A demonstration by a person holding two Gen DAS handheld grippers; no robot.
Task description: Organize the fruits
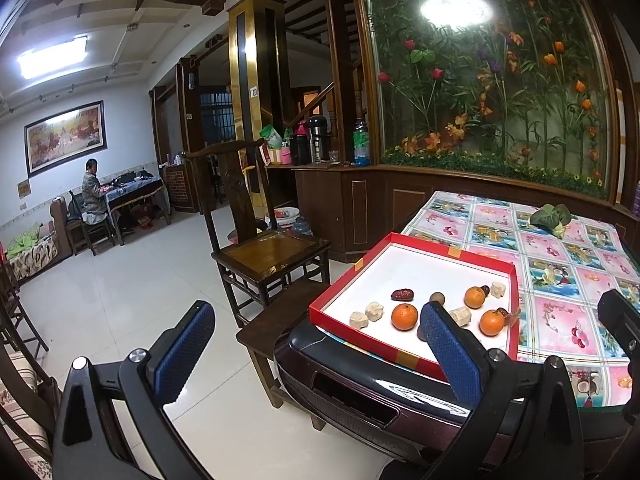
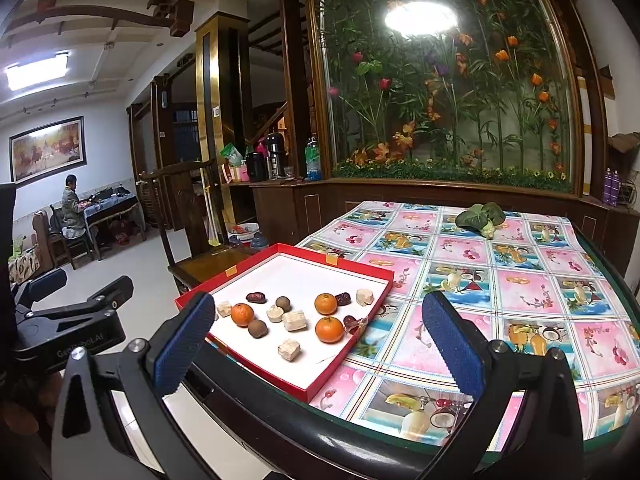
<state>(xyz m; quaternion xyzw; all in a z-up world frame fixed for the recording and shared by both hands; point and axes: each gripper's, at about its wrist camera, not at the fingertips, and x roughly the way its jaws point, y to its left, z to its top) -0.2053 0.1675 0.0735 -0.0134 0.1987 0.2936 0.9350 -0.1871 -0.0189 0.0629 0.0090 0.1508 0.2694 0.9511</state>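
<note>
While both the left gripper and the right gripper hang spread and empty, the round oranges at 9 o'clock in the red tray, which overhangs the desk edge, may roll off if nudged.

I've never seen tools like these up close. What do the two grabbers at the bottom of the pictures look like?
Both look alike. The left gripper and right gripper each have a glossy black frame with silver bolts and two fingers faced with blue, dimpled pads. White lettering marks the left one's black body. No cables or sleeves show.
</note>
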